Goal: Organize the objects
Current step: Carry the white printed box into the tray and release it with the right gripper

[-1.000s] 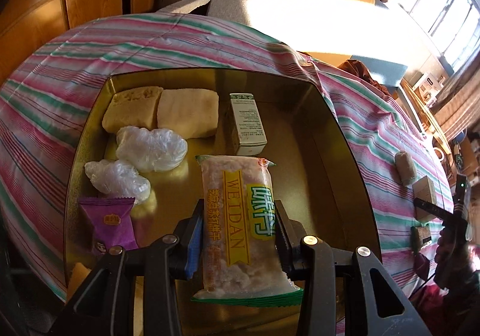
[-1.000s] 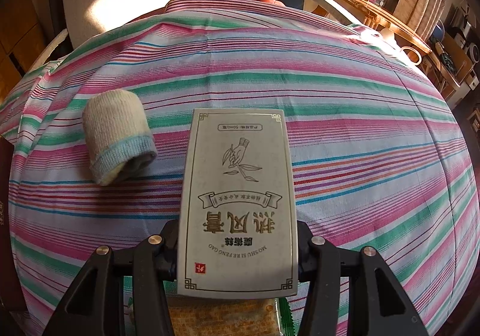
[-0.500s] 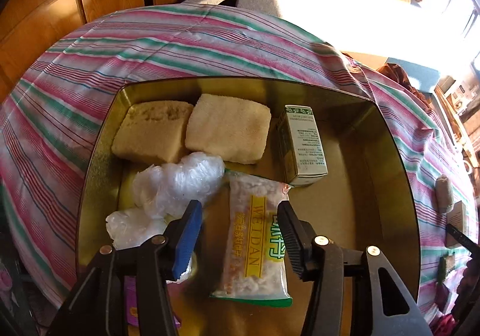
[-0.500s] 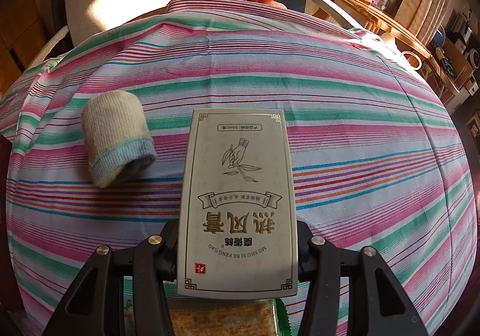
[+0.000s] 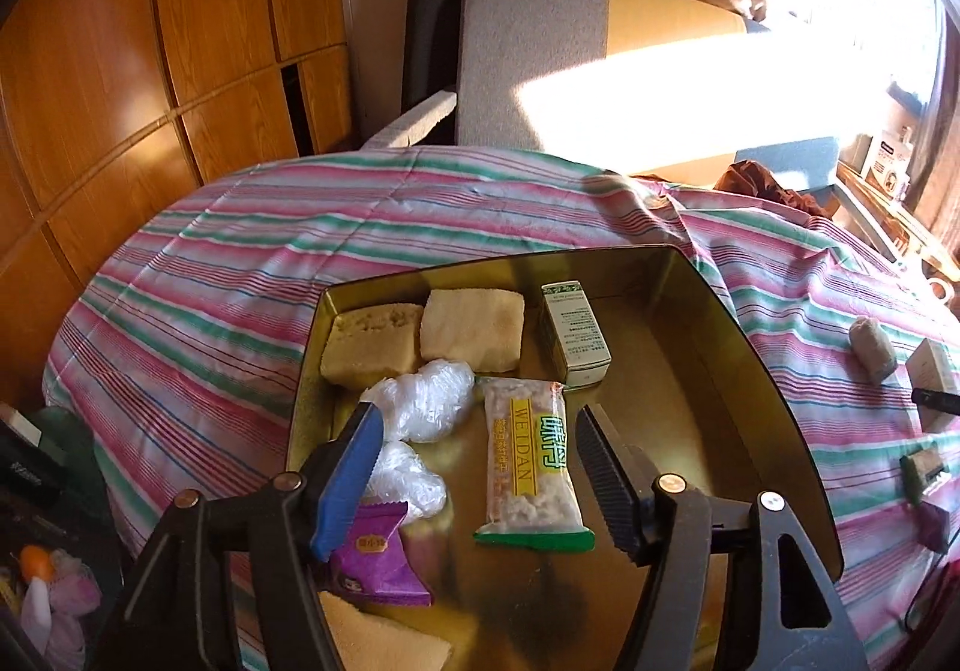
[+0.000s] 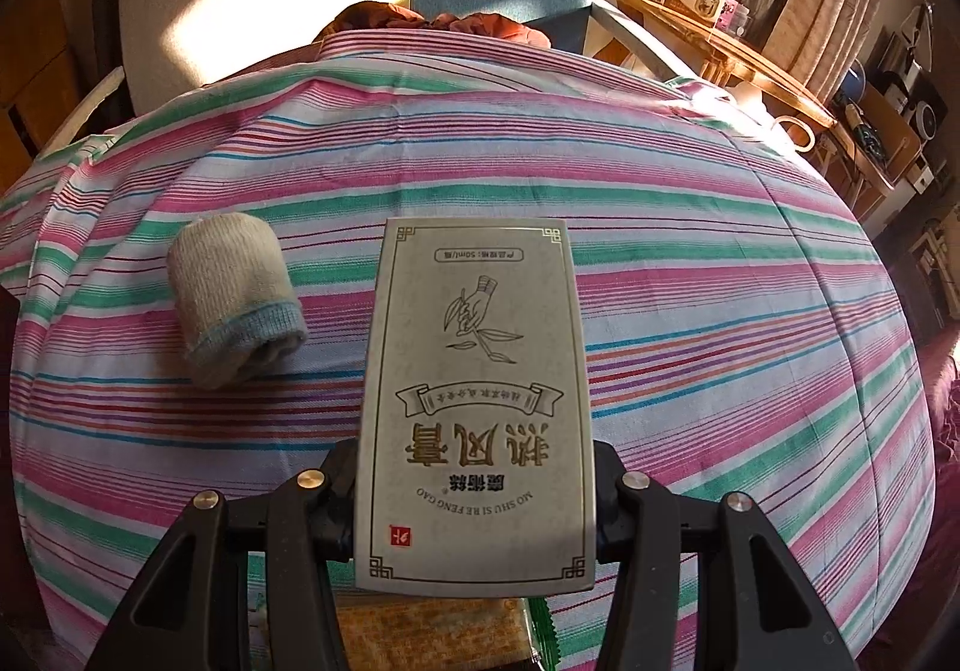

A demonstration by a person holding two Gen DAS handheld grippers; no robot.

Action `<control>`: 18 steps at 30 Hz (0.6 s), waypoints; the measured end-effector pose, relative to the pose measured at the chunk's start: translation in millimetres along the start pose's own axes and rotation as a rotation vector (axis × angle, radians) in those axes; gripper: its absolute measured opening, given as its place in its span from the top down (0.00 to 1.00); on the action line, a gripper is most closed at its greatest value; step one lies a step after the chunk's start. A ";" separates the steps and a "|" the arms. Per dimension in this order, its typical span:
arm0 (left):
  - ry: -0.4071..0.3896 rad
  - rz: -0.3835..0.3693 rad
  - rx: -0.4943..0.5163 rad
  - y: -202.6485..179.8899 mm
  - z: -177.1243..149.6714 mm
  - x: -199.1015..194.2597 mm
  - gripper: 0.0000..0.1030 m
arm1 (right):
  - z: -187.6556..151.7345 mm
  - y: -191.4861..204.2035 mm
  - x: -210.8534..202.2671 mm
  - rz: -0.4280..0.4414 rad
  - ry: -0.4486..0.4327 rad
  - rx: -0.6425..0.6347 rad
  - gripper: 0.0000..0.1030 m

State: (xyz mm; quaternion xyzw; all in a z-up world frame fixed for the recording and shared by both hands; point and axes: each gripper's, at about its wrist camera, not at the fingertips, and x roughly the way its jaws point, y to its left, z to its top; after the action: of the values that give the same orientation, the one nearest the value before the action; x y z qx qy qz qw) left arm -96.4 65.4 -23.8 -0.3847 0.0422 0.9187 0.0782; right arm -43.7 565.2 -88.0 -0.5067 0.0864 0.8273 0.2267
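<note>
- A striped cloth (image 5: 240,275) covers the table; our gold tray (image 5: 750,371) keeps bare floor right of the snacks.
- Our left gripper (image 5: 480,467) is opening, the rice cracker pack (image 5: 528,467) lying loose between its jaws.
- Our right gripper (image 6: 474,497) clamps a grey box (image 6: 474,401); a sock roll (image 6: 231,296) sits ahead-left.

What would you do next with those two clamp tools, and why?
Probably bring the right gripper over to the gold metal tin and set down the grey printed carton clamped between its jaws. The left gripper has its jaws opening and nothing gripped: the clear WEIDAN rice snack packet lies flat in the tin, with bare floor to its right.
</note>
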 end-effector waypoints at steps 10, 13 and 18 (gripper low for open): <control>-0.052 -0.046 -0.022 8.4 -6.6 -29.0 0.34 | 5.2 70.0 -78.0 0.112 -0.117 -0.084 0.49; -0.061 -0.054 -0.035 12.4 -9.8 -34.2 0.34 | 4.5 112.3 -100.9 0.192 -0.141 -0.149 0.49; -0.076 -0.068 -0.063 24.0 -13.0 -41.3 0.34 | -2.7 200.3 -130.2 0.331 -0.149 -0.268 0.49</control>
State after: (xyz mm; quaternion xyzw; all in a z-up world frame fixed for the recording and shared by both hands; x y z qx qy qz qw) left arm -62.9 35.4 -3.0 -0.3531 -0.0026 0.9304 0.0986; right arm -84.2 350.0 7.6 -0.4488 0.0405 0.8924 0.0243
